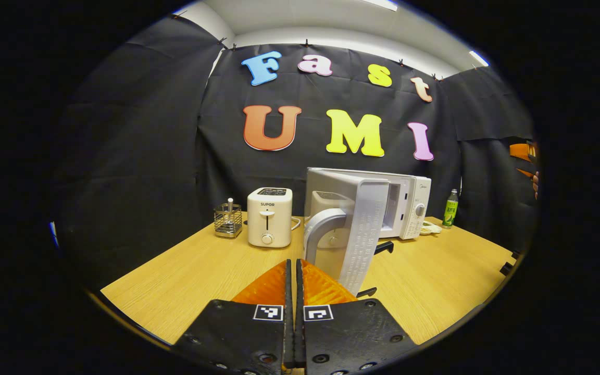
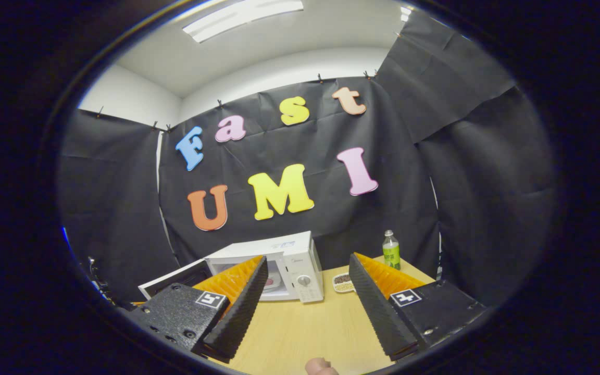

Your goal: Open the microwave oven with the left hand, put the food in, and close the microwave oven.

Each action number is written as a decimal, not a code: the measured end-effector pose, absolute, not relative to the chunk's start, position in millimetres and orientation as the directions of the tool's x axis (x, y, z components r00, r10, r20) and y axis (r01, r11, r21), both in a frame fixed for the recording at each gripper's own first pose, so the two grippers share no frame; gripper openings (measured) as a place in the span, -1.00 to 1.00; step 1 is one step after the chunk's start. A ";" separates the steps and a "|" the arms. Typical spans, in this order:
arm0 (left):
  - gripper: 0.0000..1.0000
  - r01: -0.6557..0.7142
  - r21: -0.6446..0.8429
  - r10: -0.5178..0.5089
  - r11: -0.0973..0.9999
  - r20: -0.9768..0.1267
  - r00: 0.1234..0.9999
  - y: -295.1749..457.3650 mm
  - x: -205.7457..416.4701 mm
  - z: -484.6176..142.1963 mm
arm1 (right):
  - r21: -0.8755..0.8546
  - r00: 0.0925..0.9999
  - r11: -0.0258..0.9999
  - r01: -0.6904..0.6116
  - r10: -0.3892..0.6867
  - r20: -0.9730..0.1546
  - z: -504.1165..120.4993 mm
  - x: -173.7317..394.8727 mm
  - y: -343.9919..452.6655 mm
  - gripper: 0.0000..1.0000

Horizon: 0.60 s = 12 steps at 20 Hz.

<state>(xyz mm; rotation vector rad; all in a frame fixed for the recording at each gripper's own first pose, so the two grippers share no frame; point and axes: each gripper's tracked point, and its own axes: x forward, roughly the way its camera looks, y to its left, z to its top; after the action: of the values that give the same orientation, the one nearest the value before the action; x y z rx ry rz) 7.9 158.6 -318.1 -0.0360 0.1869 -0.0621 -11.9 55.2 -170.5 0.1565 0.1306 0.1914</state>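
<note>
The white microwave (image 1: 409, 203) stands on the wooden table (image 1: 196, 271) with its door (image 1: 367, 229) swung wide open toward me. The door's grey handle (image 1: 321, 229) lies just beyond my left gripper (image 1: 295, 264), which is shut with nothing between its fingers. In the right gripper view the microwave (image 2: 300, 260) is ahead, its open door (image 2: 175, 281) to the left. A small dish of food (image 2: 342, 282) sits on the table right of the microwave; the dish (image 1: 430, 227) also appears in the left gripper view. My right gripper (image 2: 305, 271) hangs open and holds nothing, above the table.
A white toaster (image 1: 270, 216) and a wire holder (image 1: 228, 219) stand left of the microwave. A green bottle (image 1: 450, 208) stands at the back right, behind the dish. A hand (image 1: 535, 182) shows at the far right edge. A fingertip (image 2: 321, 367) pokes in below.
</note>
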 end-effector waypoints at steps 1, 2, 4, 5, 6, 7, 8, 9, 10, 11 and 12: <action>-1.00 0.089 -0.047 -0.096 0.995 -0.177 0.980 151.1 9.8 -317.3 | 0.164 0.974 0.970 -0.181 0.200 -0.111 -165.9 -15.3 51.2 0.99; -1.00 0.124 -0.049 -0.130 0.991 -0.170 0.977 141.0 12.1 -316.6 | 0.167 0.975 0.969 -0.184 0.202 -0.096 -159.1 -17.9 49.1 0.99; -1.00 0.190 -0.050 -0.196 0.980 -0.167 0.966 120.8 17.0 -317.6 | 0.161 0.976 0.969 -0.186 0.202 -0.086 -152.8 -23.2 43.1 0.98; -1.00 0.221 -0.049 -0.226 0.974 -0.163 0.960 111.0 20.6 -317.2 | 0.156 0.977 0.971 -0.183 0.197 -0.082 -152.1 -23.7 39.3 0.77; -0.99 0.250 -0.048 -0.254 0.967 -0.157 0.954 100.1 24.7 -315.4 | 0.150 0.978 0.972 -0.181 0.194 -0.078 -150.7 -24.6 36.4 0.77; -1.00 0.277 -0.048 -0.281 0.960 -0.147 0.948 90.1 28.5 -313.1 | 0.145 0.978 0.973 -0.180 0.192 -0.077 -150.3 -25.5 34.1 0.77; -1.00 0.305 -0.051 -0.309 0.951 -0.136 0.941 80.3 33.7 -310.6 | 0.141 0.978 0.973 -0.181 0.193 -0.081 -149.8 -27.1 32.8 0.77; -1.00 0.339 -0.059 -0.344 0.939 -0.134 0.930 68.5 37.7 -310.3 | 0.140 0.976 0.971 -0.192 0.204 -0.078 -148.6 -30.7 33.7 0.79; -1.00 0.373 -0.068 -0.379 0.925 -0.129 0.916 55.6 41.5 -309.8 | 0.145 0.973 0.967 -0.209 0.220 -0.064 -143.9 -33.9 35.7 0.79; -1.00 0.407 -0.075 -0.414 0.910 -0.120 0.902 43.6 45.3 -307.9 | 0.146 0.972 0.965 -0.216 0.227 -0.056 -141.7 -36.1 35.2 0.79; -1.00 0.436 -0.079 -0.443 0.896 -0.116 0.889 32.8 50.3 -307.3 | 0.144 0.973 0.966 -0.215 0.225 -0.057 -142.5 -36.2 32.5 0.79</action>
<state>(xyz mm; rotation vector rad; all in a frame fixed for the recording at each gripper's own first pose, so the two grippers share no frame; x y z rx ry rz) 50.3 32.8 -307.3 -0.0511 0.1325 -0.4567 -36.2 32.5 -142.5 0.1375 0.0731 0.2227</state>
